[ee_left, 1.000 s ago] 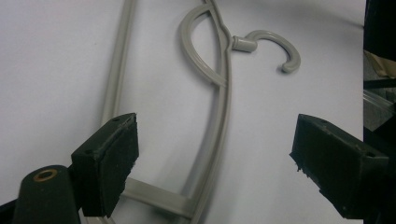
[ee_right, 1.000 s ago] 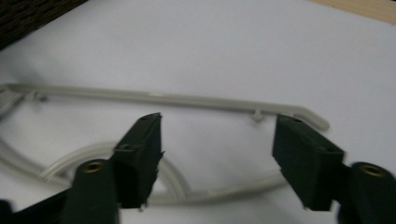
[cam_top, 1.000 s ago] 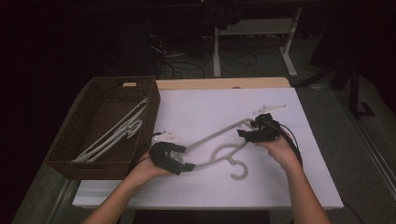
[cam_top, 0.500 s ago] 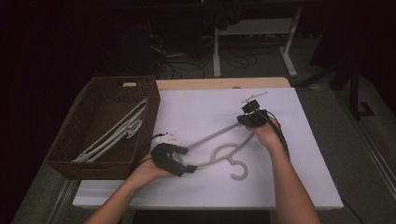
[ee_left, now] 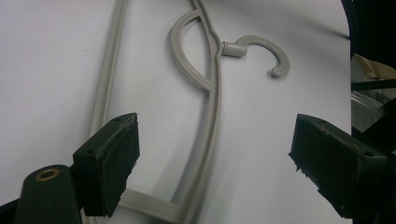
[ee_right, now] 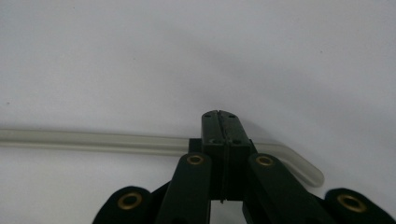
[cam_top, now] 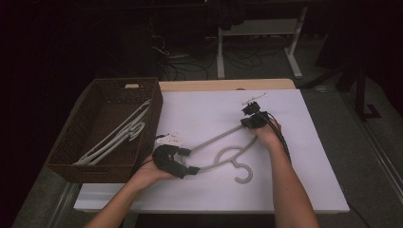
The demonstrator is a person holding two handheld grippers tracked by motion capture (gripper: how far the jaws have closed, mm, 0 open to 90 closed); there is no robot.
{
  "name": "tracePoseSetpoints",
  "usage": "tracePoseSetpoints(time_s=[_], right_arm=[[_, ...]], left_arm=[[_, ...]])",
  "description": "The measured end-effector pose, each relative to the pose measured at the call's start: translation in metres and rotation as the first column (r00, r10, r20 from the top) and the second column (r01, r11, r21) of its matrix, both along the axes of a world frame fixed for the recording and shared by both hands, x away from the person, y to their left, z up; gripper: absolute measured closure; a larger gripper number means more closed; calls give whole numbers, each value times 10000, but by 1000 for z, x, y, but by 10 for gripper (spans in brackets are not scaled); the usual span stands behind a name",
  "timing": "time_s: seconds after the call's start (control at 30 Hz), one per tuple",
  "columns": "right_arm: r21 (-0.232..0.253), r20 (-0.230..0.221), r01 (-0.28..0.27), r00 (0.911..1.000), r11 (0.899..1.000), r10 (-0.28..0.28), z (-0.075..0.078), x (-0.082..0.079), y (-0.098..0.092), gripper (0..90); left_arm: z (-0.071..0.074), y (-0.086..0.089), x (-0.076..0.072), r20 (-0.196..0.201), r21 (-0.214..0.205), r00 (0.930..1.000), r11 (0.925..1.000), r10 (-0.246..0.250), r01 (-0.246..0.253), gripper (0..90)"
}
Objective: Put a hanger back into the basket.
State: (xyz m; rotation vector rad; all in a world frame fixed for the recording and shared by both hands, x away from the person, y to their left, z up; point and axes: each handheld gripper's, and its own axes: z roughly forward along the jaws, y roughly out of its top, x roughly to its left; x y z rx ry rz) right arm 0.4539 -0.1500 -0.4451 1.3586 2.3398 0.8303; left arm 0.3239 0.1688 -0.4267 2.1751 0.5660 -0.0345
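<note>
While the wicker basket (cam_top: 81, 137) sits at the left of the high view, holding pale hangers (cam_top: 119, 135) that lie diagonally inside it, the white tabletop (cam_top: 199, 109) spreads across the middle of the frame. Just right of the basket's near corner, low in the frame, the left gripper (cam_top: 188, 161) rests in the person's left hand (cam_top: 149, 172) at the near-left end of a grey hanger (cam_top: 223, 156). Its jaws stand wide apart — in the left gripper view they rise at the lower left and lower right, with the hanger's corner (ee_left: 154, 203) and one arm lying on the table between them and not pinched. That view also shows the hook (ee_left: 266, 53) in the upper right, curling open over the white surface.

Across the centre of the high view the hanger stretches diagonally from lower left to upper right, its hook pointing toward the bottom of the frame. At its far end, right of centre, the right gripper (cam_top: 248, 118) sits in the right hand (cam_top: 268, 133). The right gripper view shows its jaws pressed together at bottom centre, over the hanger's bar (ee_right: 93, 140) near its bent end — whether the bar itself is pinched cannot be told.
</note>
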Motion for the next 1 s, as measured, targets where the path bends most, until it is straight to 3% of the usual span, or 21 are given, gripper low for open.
tracePoseSetpoints(time_s=[0.07,0.33,0.53,0.77,0.87,1.0], right_arm=[[-279,-37,-78,10000,9996,77,-3,1,3,893],[-426,-205,50,9998,9991,-59,-2,2,6,896],[-554,-372,53,9993,9984,-74,-1,5,8,897],[-548,-404,42,9992,9985,-64,-1,5,8,898],[-550,-489,35,9988,9985,-62,-1,6,8,898],[-580,-498,29,9987,9983,-58,-1,6,8,899]], left_arm=[[0,0,0,18,0,10000,10000,-38,38,158],[-2,-7,1,35,186,9993,9991,-375,374,199],[-8,-22,2,160,640,9967,9949,-794,783,285],[-15,-44,8,464,1414,9922,9840,-1160,1084,377],[-18,-52,10,456,1549,9915,9814,-1217,1133,423],[-21,-63,15,490,1964,9879,9712,-1468,1346,521]])
